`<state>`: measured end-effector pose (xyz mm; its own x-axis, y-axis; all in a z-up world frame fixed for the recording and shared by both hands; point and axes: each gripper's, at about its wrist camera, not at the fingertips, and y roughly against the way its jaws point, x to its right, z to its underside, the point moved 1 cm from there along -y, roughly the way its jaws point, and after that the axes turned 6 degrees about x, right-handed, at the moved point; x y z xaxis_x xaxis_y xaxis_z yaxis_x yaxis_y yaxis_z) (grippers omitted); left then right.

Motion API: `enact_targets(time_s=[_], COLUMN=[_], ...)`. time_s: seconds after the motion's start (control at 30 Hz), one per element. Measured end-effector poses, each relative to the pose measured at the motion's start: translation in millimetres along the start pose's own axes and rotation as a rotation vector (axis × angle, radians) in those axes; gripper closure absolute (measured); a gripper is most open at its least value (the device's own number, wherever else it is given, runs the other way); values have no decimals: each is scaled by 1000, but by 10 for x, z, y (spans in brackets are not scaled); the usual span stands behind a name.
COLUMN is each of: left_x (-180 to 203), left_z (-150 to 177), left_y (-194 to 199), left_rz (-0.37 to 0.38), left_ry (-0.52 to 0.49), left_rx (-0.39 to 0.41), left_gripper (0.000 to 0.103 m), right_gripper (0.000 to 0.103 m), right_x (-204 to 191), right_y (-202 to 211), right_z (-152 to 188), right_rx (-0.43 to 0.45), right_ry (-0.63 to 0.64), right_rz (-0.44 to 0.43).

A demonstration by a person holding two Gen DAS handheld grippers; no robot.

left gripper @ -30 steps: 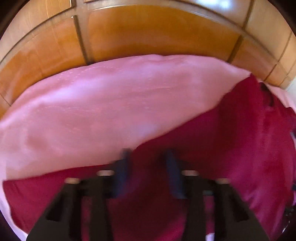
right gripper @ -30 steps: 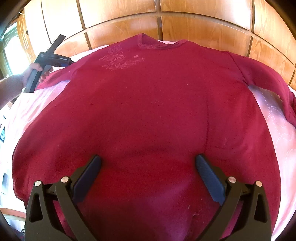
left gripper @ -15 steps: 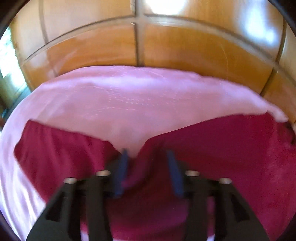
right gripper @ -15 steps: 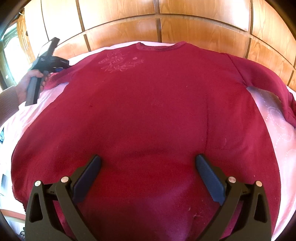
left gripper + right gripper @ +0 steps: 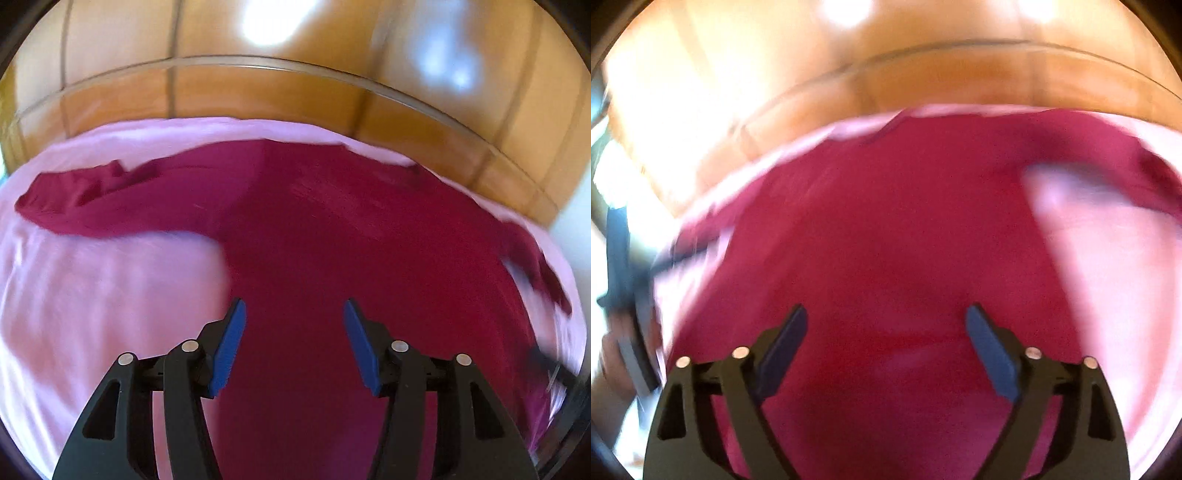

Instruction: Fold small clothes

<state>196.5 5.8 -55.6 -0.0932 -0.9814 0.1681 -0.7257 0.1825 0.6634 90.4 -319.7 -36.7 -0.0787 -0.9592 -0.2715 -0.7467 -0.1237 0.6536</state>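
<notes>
**A:** Where does the jumper lie for you now?

**B:** Spread flat on the pink bedspread, body in the middle, hem nearest you. In the left view one sleeve runs out toward ten o'clock, its cuff rumpled. In the right view the other sleeve trails off at two o'clock, though that picture is blurred.

**A:** And your tongs?

**B:** The left tongs have just been opening and hang released over the body, nothing between the jaws. The right tongs have just been narrowing but stand apart, also gripping nothing.

**A:** How will it handle?

**B:** I'd judge it soft, light and floppy knit; it will sag and drag on the bedspread. Pinch a doubled edge, at the cuff or shoulder seam, not the single flat layer mid-body, or you'll snag the bedspread too.
</notes>
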Motion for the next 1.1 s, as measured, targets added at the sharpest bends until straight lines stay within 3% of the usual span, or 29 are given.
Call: enact_targets(time_s=[0.1, 0.13, 0.17, 0.23, 0.37, 0.43, 0.5, 0.53, 0.7, 0.8, 0.9, 1.1], left_x=[231, 289, 327, 354, 320, 276, 263, 269, 255, 246, 244, 244], left_z=[194, 253, 301, 378, 410, 406, 413, 410, 404, 402, 401, 389], left_y=[2, -47, -89, -100, -92, -67, -84, -82, -132, -148, -157, -178], left_rz=[12, 3, -2, -16, -21, -17, -20, -20, -11, -3, 1, 1], left_ry=[-45, -64, -73, -79, -79, -81, -88, -93, -102, -96, -98, -108], left_rx=[-22, -40, -53, -61, -71, -69, -67, -65, -67, -70, -73, -86], left_gripper=[36, 36, 37, 36, 29, 28, 27, 27, 23, 21, 21, 19], right_gripper=[24, 24, 24, 23, 18, 22, 63, 98, 99, 99, 99, 99], right_x=[609, 792, 923, 1183, 1483, 1550, 1632, 1694, 1922, 2257, 2648, 3260], right_y=[321, 388, 427, 424, 163, 26, -52, -77, 409, 650, 577, 133], right_z=[-246, -317, -362, -455, -566, -594, -648, -707, -1114, -1396, -1573, -1699], right_rx=[125, 149, 169, 172, 101, 83, 50, 22, 146, 216, 201, 75], right_ry=[-14, 29, 68, 114, 175, 211, 208, 194, 73, 17, -22, -59], right_rz=[289, 425, 510, 586, 588, 595, 579, 558, 519, 601, 696, 840])
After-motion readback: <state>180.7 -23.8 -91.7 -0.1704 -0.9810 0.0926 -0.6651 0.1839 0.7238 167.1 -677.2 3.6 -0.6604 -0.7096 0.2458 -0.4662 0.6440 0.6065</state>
